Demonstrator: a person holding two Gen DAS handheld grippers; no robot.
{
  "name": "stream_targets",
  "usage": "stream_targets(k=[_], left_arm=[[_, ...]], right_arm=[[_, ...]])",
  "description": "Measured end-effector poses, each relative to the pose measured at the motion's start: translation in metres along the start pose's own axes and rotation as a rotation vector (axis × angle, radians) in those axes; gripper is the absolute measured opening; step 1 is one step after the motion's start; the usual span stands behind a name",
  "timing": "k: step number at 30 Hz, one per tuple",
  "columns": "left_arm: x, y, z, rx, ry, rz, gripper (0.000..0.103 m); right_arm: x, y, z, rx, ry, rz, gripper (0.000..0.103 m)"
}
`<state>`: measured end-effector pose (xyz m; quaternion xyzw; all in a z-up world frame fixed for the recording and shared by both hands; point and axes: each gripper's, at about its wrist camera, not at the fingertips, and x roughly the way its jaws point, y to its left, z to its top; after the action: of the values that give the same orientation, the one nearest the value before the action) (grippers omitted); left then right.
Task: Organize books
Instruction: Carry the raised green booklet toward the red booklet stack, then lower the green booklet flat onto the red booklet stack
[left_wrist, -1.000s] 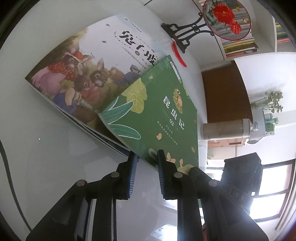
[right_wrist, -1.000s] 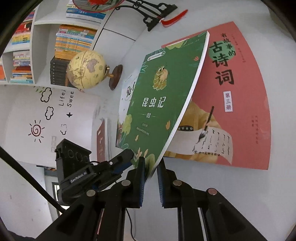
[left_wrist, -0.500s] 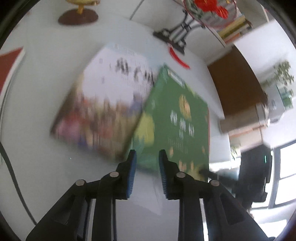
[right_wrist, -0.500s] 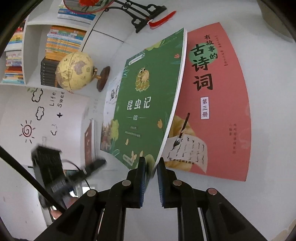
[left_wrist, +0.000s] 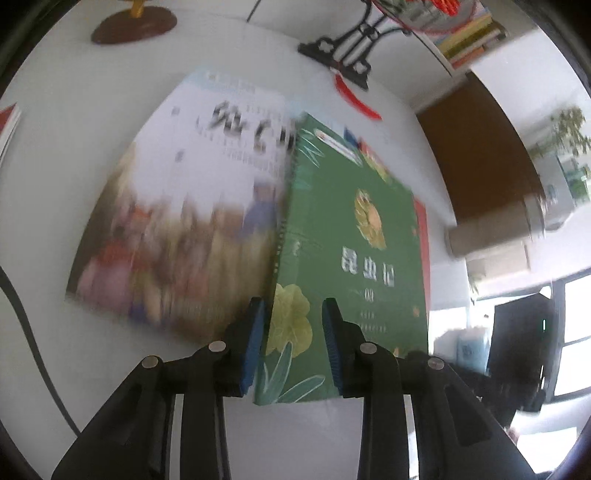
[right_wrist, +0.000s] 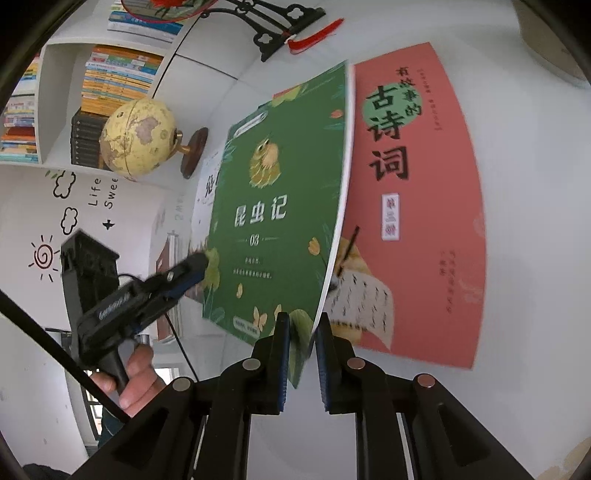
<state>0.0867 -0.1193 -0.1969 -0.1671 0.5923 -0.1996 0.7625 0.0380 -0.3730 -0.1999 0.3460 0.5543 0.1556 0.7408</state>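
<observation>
My left gripper (left_wrist: 291, 343) has just been opening; its jaws stand slightly apart, straddling the green book's (right_wrist: 273, 206) spine edge without pressing. My right gripper (right_wrist: 301, 354) alone pinches the near corner, book tilted above the red book (right_wrist: 417, 206) mid-tabletop (right_wrist: 517, 387). It may sag or slip.

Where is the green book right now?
The green book is lifted off the table, its bottom corner clamped in the right gripper, tilted between the pink book and the rabbit picture book.

A green book (right_wrist: 273, 214) (frog on its cover) stands tilted, lifted off the white desk (right_wrist: 517, 184), between a salmon-red book (right_wrist: 417, 206) and a rabbit picture book (left_wrist: 177, 221), both lying flat.
</observation>
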Motion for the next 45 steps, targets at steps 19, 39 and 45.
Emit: stream_targets(k=[19,39,45], left_arm=[[-0.001,0.016,-0.034,-0.106,0.008,-0.071,0.027],[-0.020,-0.039,-0.040,0.150,-0.102,0.008,0.012],[-0.051,-0.022,-0.039,0.132,-0.150,0.023,0.012]], right_arm=[[0.014,-0.011,-0.013,0.012,0.069,0.032,0.044],[0.011,0.065,-0.038,-0.366,-0.052,-0.163,0.020],[0.016,0.102,-0.044,-0.534,-0.076,-0.229,0.020]])
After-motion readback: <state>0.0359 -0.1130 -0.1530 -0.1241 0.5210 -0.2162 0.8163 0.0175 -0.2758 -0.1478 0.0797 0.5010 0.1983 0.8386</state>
